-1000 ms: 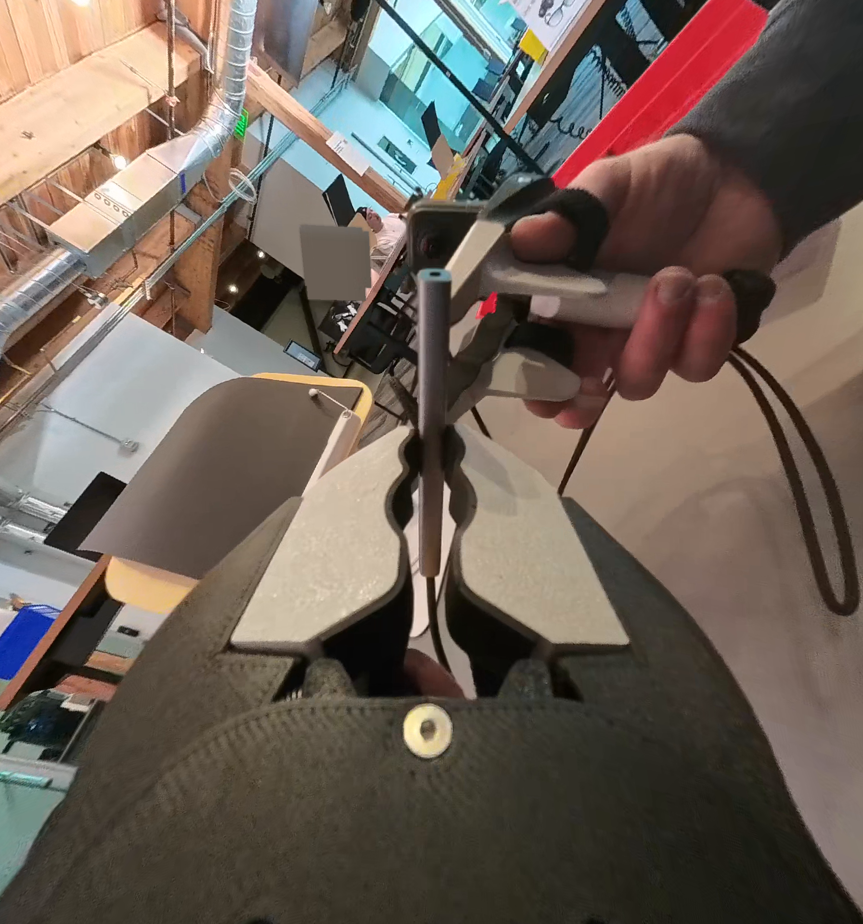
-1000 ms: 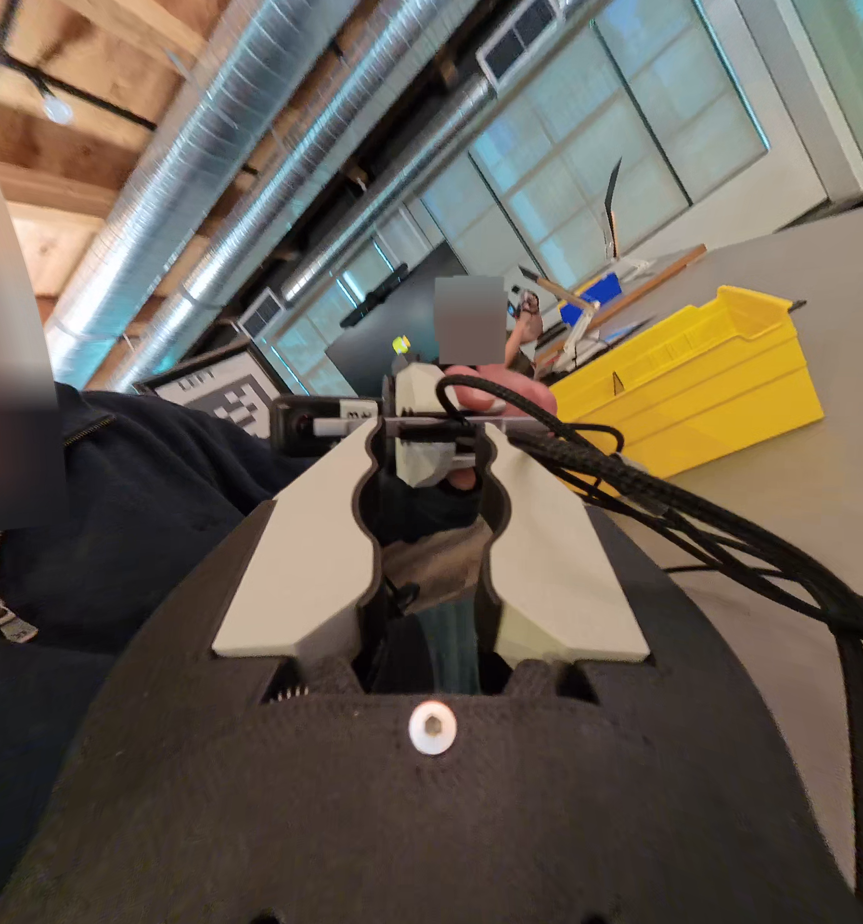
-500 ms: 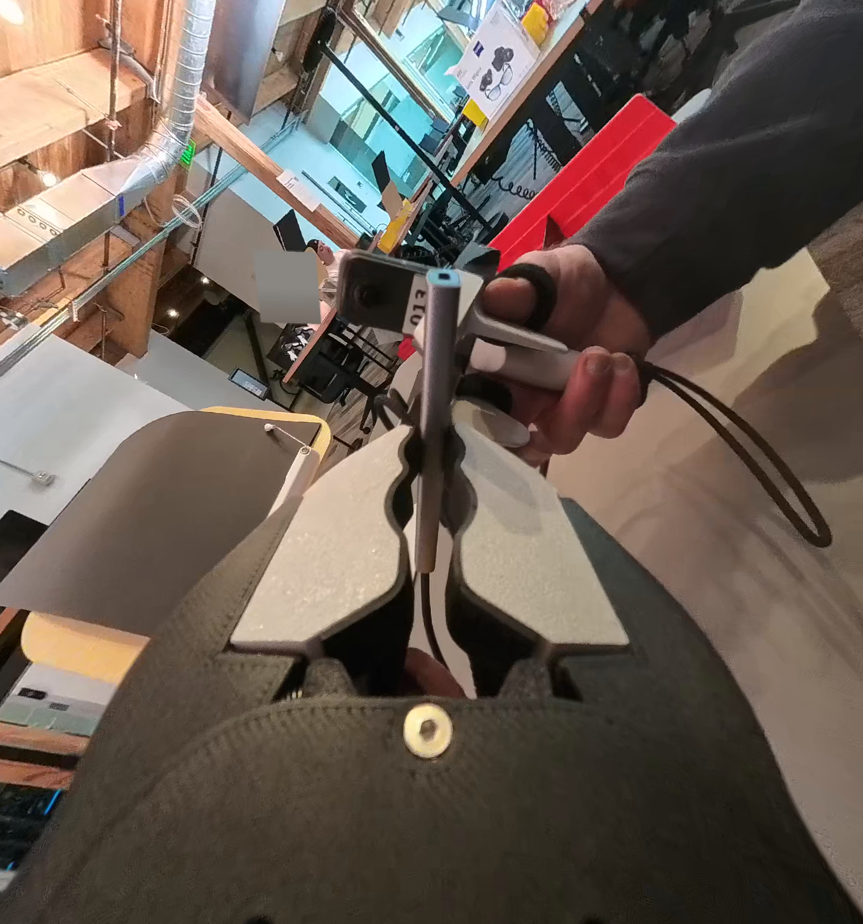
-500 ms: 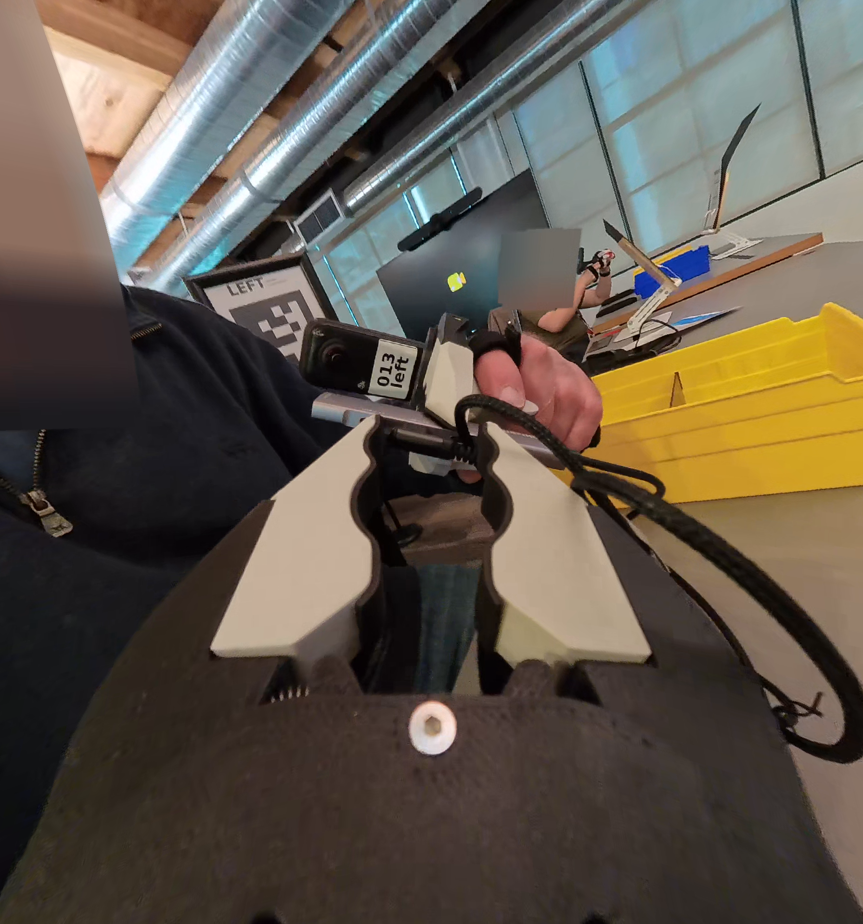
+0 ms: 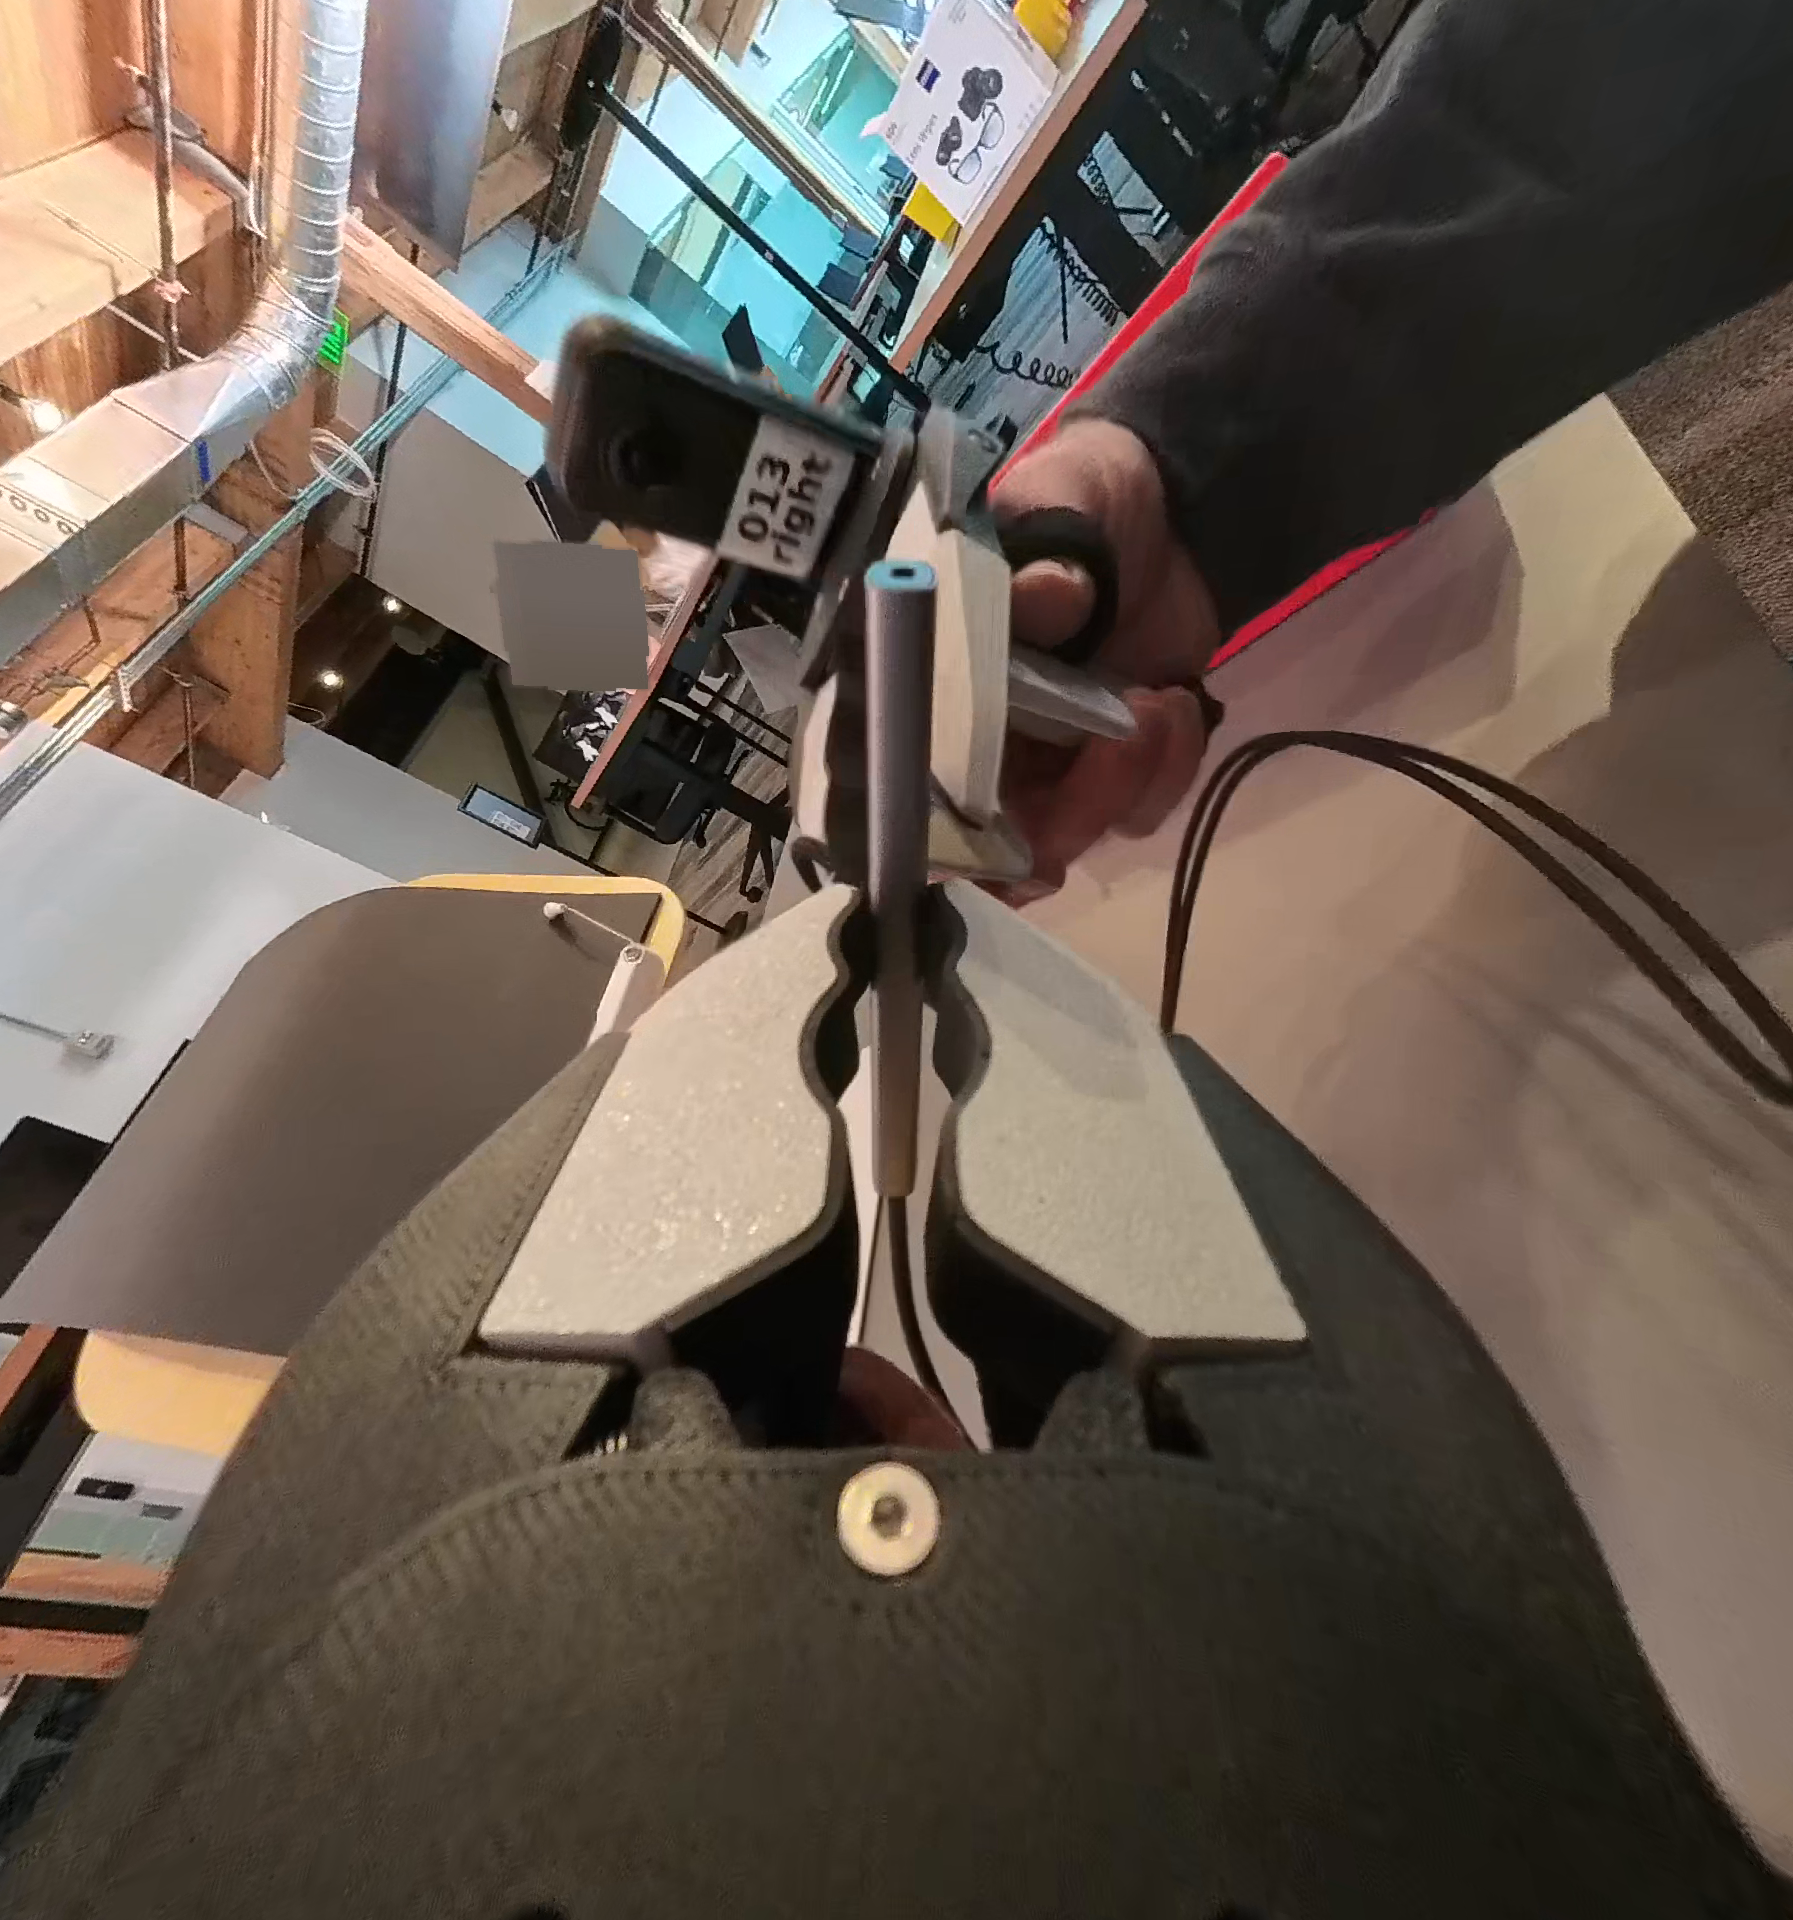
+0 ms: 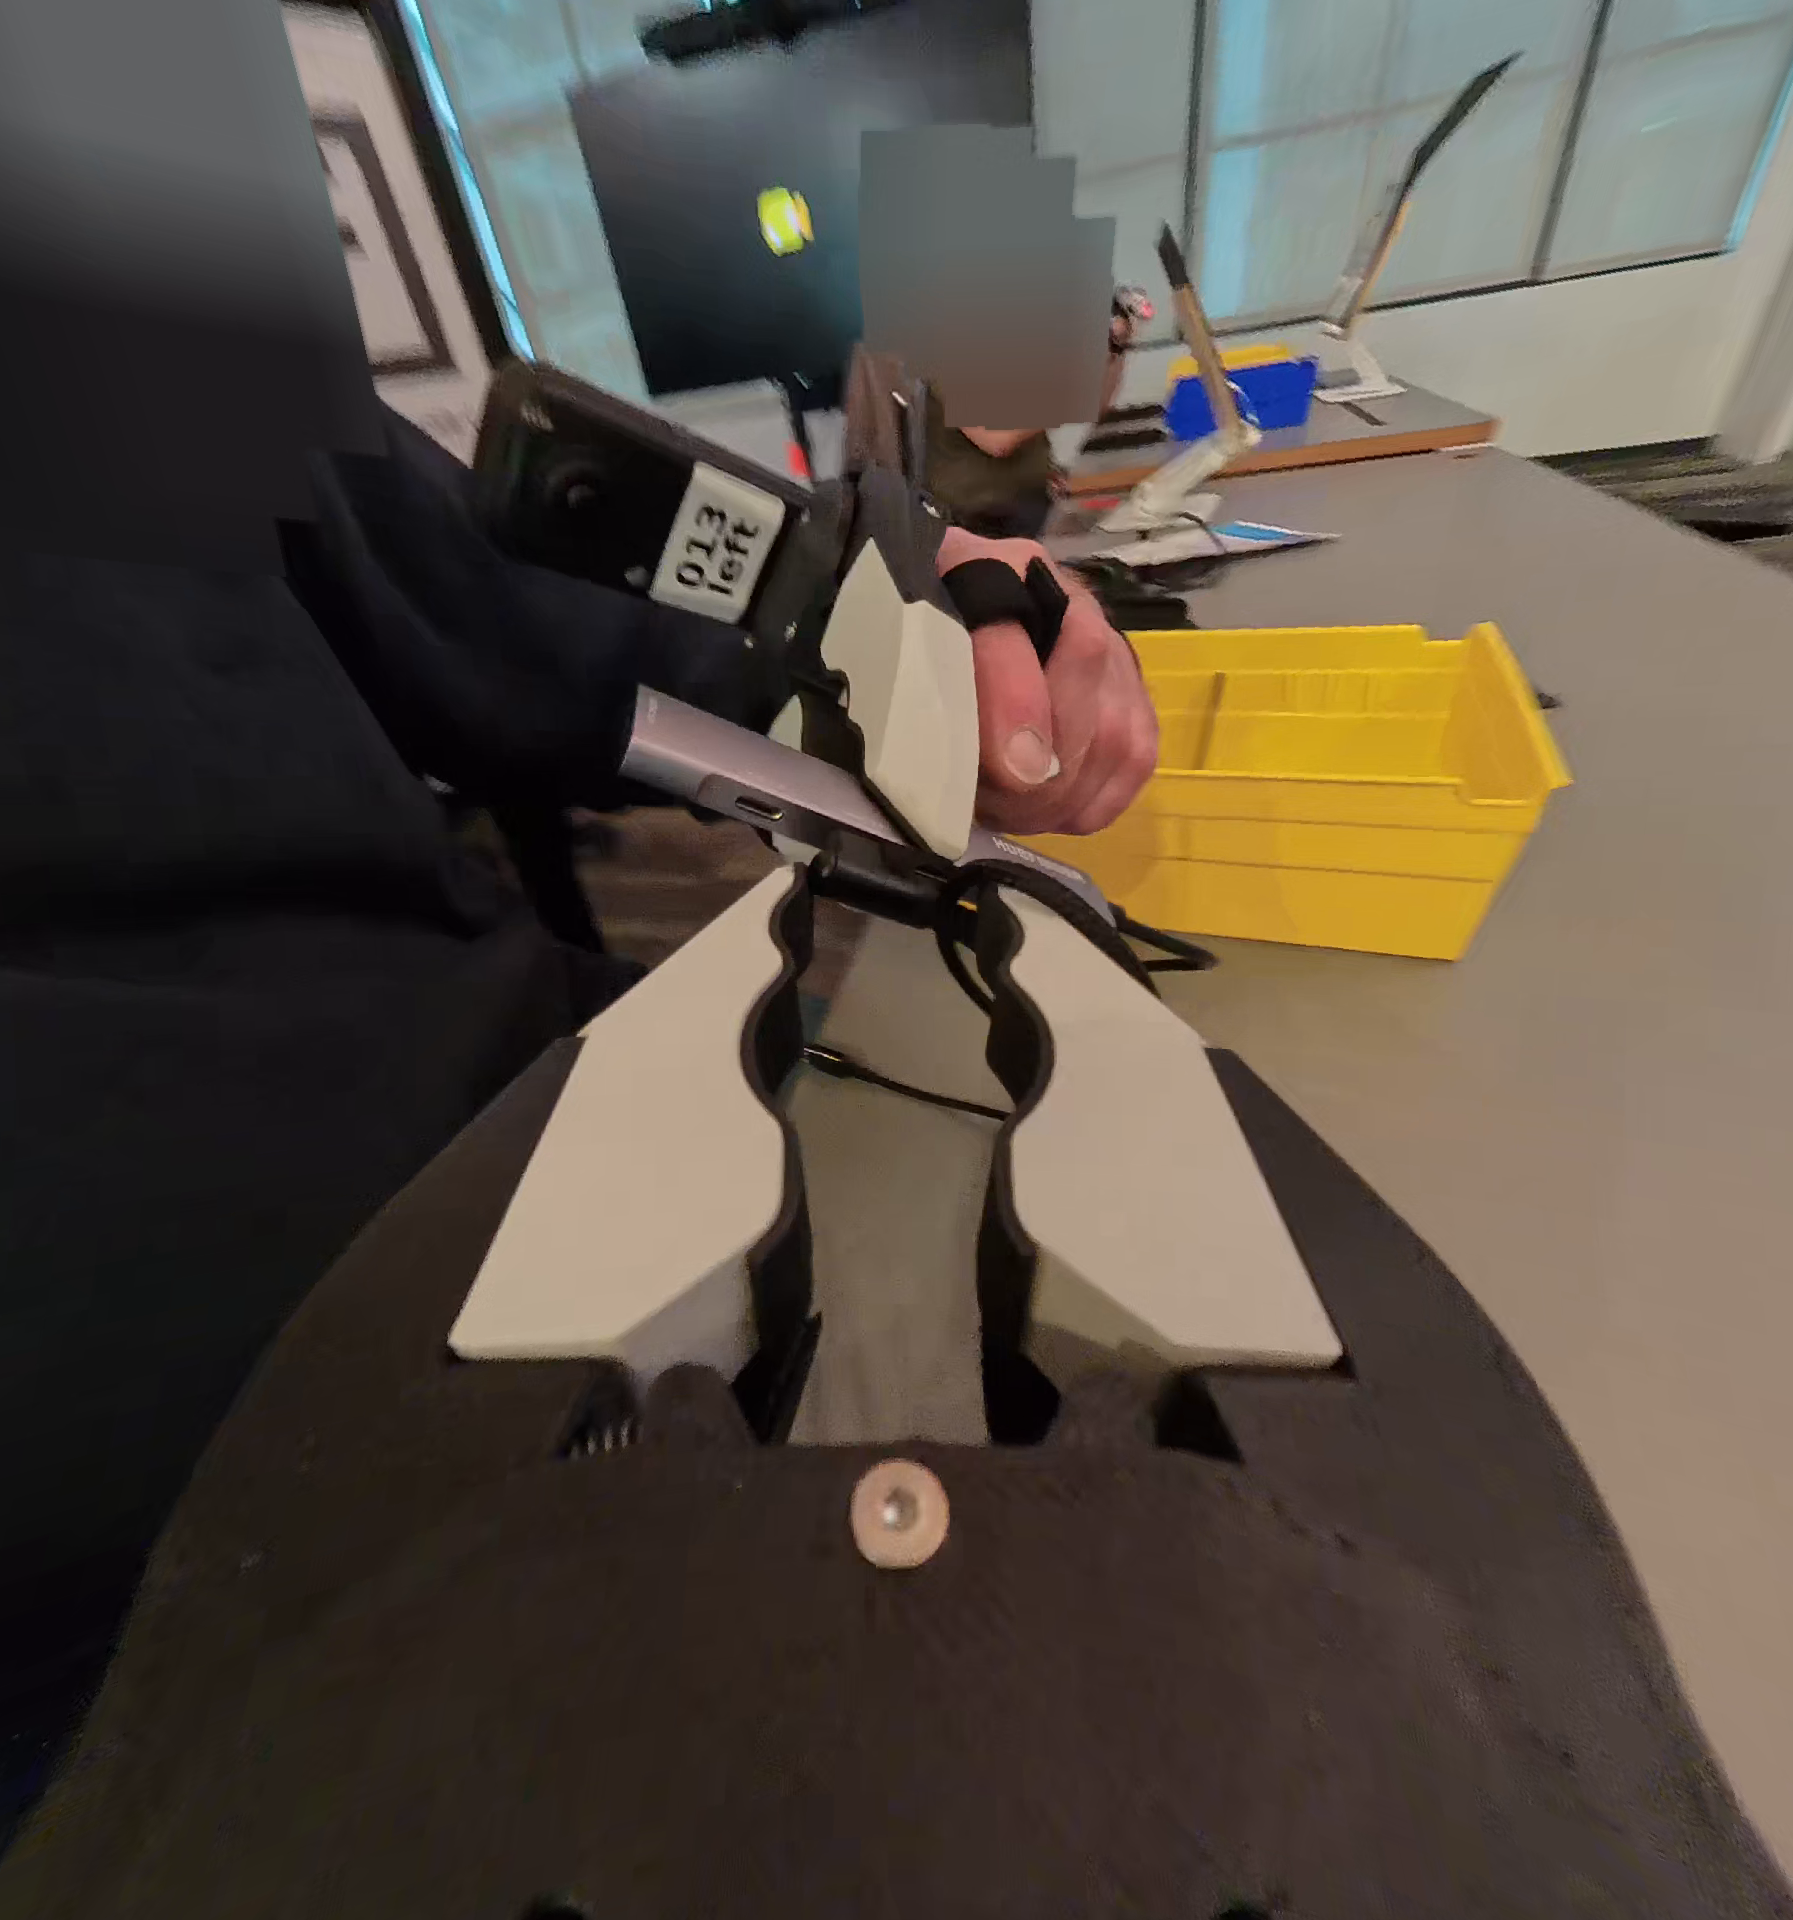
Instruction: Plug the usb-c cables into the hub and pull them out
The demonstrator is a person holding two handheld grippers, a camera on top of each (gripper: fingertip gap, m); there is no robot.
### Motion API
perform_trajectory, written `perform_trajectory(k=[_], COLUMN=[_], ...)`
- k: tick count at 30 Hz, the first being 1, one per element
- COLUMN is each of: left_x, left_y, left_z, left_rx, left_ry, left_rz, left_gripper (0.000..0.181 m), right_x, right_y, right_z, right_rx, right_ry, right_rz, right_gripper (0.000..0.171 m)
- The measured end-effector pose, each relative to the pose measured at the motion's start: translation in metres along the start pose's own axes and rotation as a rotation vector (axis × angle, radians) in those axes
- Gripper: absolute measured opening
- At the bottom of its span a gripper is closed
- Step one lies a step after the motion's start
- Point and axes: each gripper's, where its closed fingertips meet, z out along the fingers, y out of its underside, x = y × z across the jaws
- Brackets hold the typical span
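Nearest us, our left gripper (image 5: 897, 925) pinches the slim grey hub (image 5: 894, 873) edge-on between its pale fingers (image 5: 705, 1132), a thin dark lead trailing from the hub's near end. Our right gripper (image 6: 897, 899) has its jaws drawn in around a black usb-c plug (image 6: 876, 881) seated in the hub's side, though we cannot tell whether they truly grip it. Its braided cable (image 5: 1557, 883) loops over the grey table (image 6: 1494, 1143). Beyond stands a yellow bin (image 6: 1370, 790).

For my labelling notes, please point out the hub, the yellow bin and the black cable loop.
hub (image 5: 894, 831), left wrist view, its narrow edge.
yellow bin (image 6: 1391, 821), right wrist view, front wall.
black cable loop (image 5: 1640, 935), left wrist view, outer strand.
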Motion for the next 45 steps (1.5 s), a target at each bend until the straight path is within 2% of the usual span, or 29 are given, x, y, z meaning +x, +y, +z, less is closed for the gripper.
perform_trajectory(k=[12, 16, 24, 34, 40, 45], left_x=[-0.010, -0.012, -0.009, -0.015, -0.007, -0.010], left_y=[0.021, 0.025, 0.031, 0.032, 0.037, 0.033], left_z=[0.004, 0.004, 0.006, 0.006, 0.008, 0.011], left_rx=[-0.064, -0.085, -0.146, -0.186, -0.212, -0.203], left_ry=[-0.033, -0.040, -0.027, -0.017, 0.043, -0.006], left_rz=[-0.039, -0.037, 0.006, -0.045, -0.086, -0.079], left_gripper=[0.010, 0.010, 0.009, 0.009, 0.010, 0.017], right_x=[0.028, 0.033, 0.037, 0.041, 0.041, 0.044], right_y=[-0.001, 0.000, 0.007, 0.000, 0.009, 0.010], right_z=[-0.007, -0.008, -0.010, -0.010, -0.011, -0.017], right_rx=[-0.438, -0.591, -0.810, -0.782, -0.869, -0.932], right_ry=[0.517, 0.655, 0.723, 0.776, 0.736, 0.739], right_rz=[-0.579, -0.764, -0.929, -1.022, -1.088, -1.076], right_gripper=[0.006, 0.005, 0.005, 0.008, 0.006, 0.005])
